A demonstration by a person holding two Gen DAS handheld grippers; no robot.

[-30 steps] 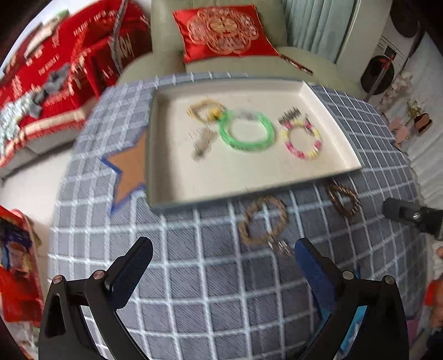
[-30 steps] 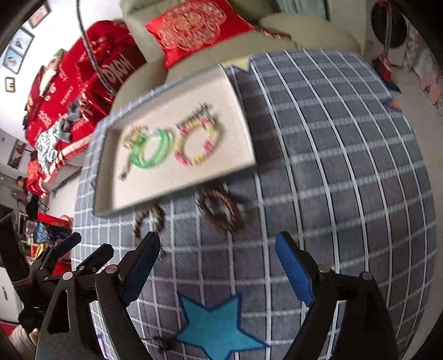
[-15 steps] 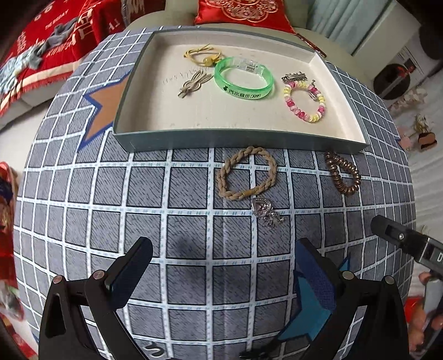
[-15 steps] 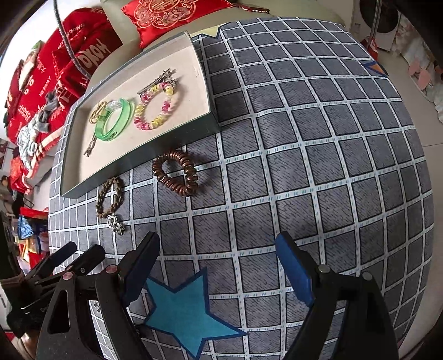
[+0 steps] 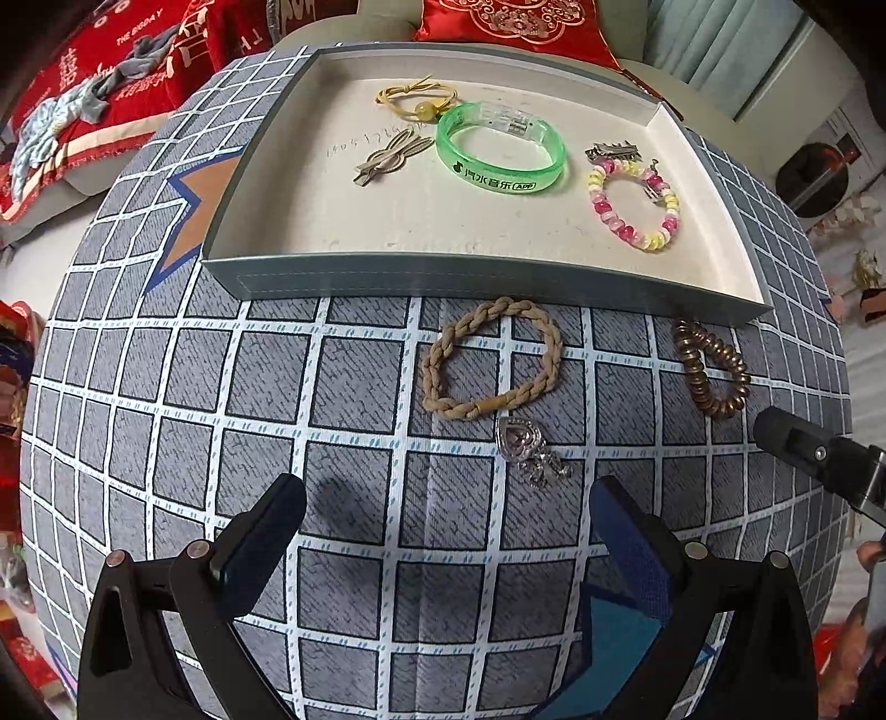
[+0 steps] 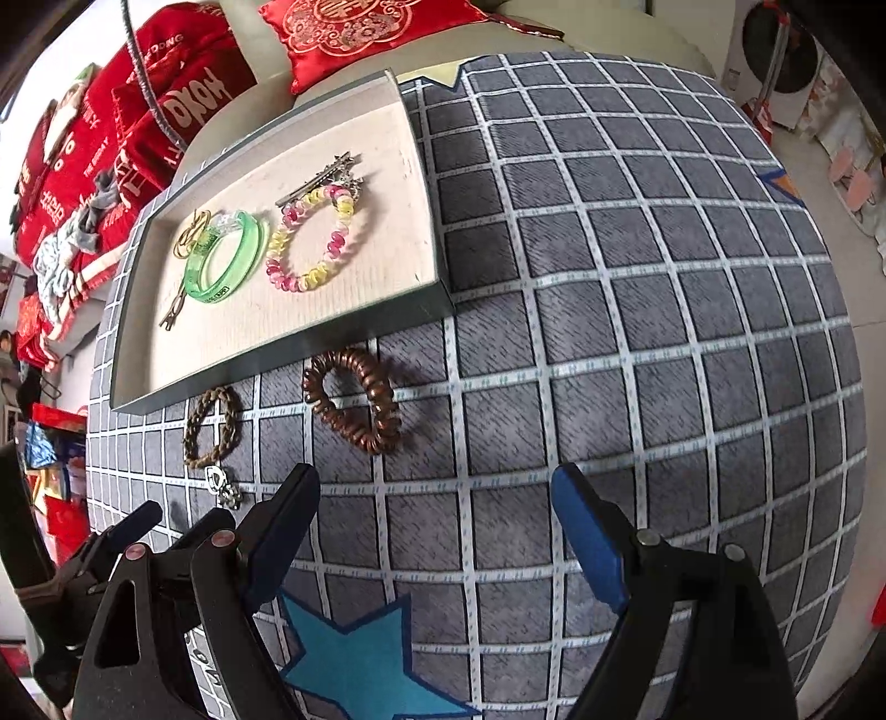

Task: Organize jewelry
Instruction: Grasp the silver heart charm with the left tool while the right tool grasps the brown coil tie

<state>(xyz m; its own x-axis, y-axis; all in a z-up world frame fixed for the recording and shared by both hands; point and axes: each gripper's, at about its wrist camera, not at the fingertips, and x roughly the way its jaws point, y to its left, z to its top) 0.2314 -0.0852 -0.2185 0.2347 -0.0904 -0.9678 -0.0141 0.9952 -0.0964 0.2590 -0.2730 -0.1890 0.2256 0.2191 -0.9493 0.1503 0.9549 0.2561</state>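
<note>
A grey tray with a cream floor holds a green bangle, a pink and yellow bead bracelet, a yellow hair tie and hair clips. On the checked cloth before it lie a tan braided hair tie, a silver pendant and a brown coil hair tie. My left gripper is open and empty, just short of the pendant. My right gripper is open and empty, just short of the coil tie; the tray lies beyond.
The table wears a grey checked cloth with blue and orange stars. Red cushions and red fabric lie on a sofa behind. The right gripper's tip shows at the left view's right edge.
Both grippers have moved forward and lower over the table, so the tray and the loose pieces appear closer. Both stay open and empty.
</note>
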